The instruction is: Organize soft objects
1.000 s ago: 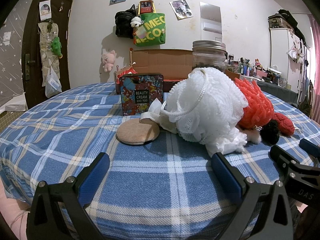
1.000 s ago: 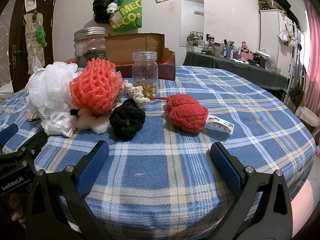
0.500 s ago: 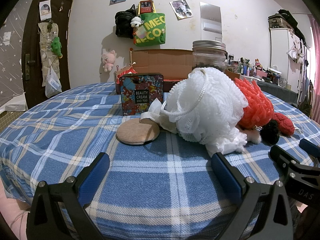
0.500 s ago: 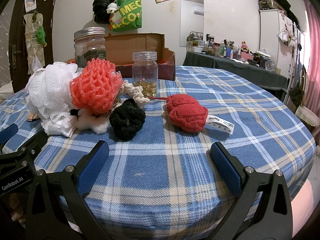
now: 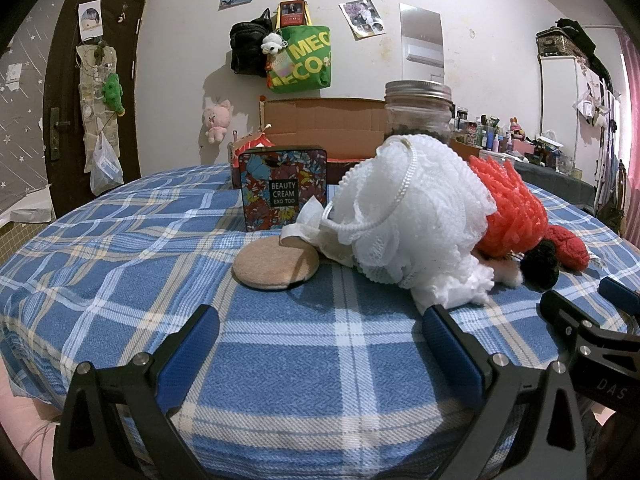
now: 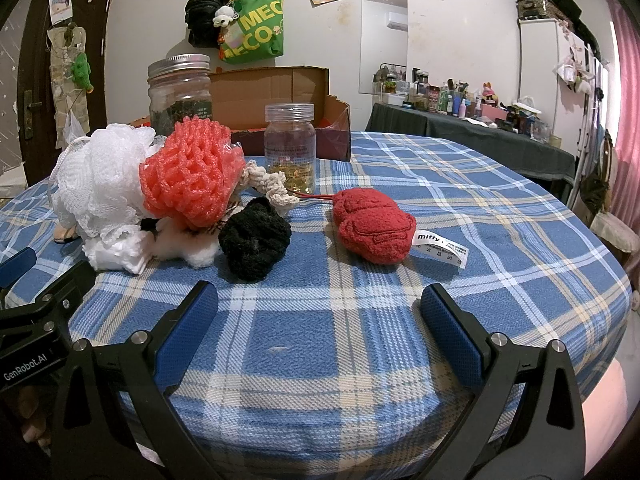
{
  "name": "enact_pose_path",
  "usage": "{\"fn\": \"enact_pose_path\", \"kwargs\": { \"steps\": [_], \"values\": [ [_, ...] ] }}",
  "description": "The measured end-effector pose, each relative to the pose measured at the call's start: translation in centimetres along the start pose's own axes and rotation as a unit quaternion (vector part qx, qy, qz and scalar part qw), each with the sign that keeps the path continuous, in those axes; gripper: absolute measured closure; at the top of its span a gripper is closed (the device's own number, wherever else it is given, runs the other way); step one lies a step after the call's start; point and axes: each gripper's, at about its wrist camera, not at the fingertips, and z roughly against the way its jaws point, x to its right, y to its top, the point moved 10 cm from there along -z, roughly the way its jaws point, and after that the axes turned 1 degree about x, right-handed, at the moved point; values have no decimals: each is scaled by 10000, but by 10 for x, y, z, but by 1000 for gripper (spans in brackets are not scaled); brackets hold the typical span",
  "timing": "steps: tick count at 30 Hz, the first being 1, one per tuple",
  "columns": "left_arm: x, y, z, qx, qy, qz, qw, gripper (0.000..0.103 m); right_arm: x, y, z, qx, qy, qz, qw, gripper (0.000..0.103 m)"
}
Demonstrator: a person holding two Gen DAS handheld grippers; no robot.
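A white mesh bath pouf [image 5: 412, 216] [image 6: 96, 184] lies on the blue plaid table with a coral foam net [image 5: 512, 216] [image 6: 192, 176] against it. A black scrunchie [image 6: 254, 238], a red plush [image 6: 372, 226] with a white tag, a cream crocheted piece [image 6: 266, 182] and white stuffing [image 6: 188, 246] lie beside them. A tan round puff [image 5: 276, 263] lies left of the pouf. My left gripper [image 5: 320, 340] is open and empty, short of the pouf and puff. My right gripper [image 6: 320, 312] is open and empty, in front of the scrunchie and plush.
A floral tin [image 5: 284, 188] marked BEAUTY CREAM stands behind the puff. A large metal-lidded jar [image 6: 180, 92] and a small clear jar [image 6: 290, 148] stand behind the soft things. An open cardboard box [image 6: 280, 100] sits at the table's back. The table's right edge [image 6: 616, 280] drops off.
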Motion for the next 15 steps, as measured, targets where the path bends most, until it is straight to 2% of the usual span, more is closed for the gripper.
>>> {"fn": "enact_pose_path", "kwargs": {
  "steps": [15],
  "values": [
    [1, 0, 0, -2, -41, -2, 10000, 0, -3, -2, 1, -39, 31, 9, 10000, 0]
  ]
}}
